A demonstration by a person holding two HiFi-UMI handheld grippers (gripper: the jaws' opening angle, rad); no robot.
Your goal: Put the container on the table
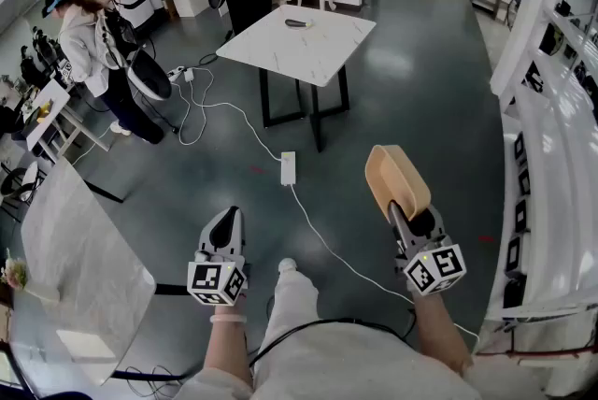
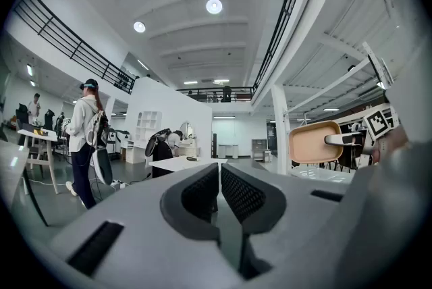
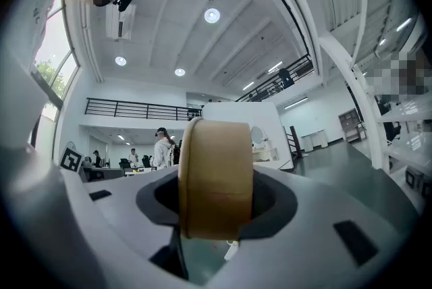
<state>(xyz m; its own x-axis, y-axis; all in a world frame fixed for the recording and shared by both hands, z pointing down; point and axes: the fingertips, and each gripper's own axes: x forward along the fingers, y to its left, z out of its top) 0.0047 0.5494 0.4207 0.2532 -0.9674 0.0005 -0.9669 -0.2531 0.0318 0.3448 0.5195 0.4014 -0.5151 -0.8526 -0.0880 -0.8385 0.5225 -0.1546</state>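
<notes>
so the right tool (image 3: 217,205) has its jaws clamped on a tan rounded plastic container (image 3: 214,166), held edge-on and upright, and way behind it a person in a white top (image 3: 162,150) is standing around

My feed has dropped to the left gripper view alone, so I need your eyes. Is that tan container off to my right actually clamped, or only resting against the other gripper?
Observer: Clamped. In the right gripper view the tan plastic container stands between the right gripper's jaws, with a pad pressed on each side.
Operator: What lies on the floor between us and the white table?
Observer: In the head view, a white power strip lies on the dark floor short of the white square marble-pattern table, and its white cable trails back towards us.
</notes>
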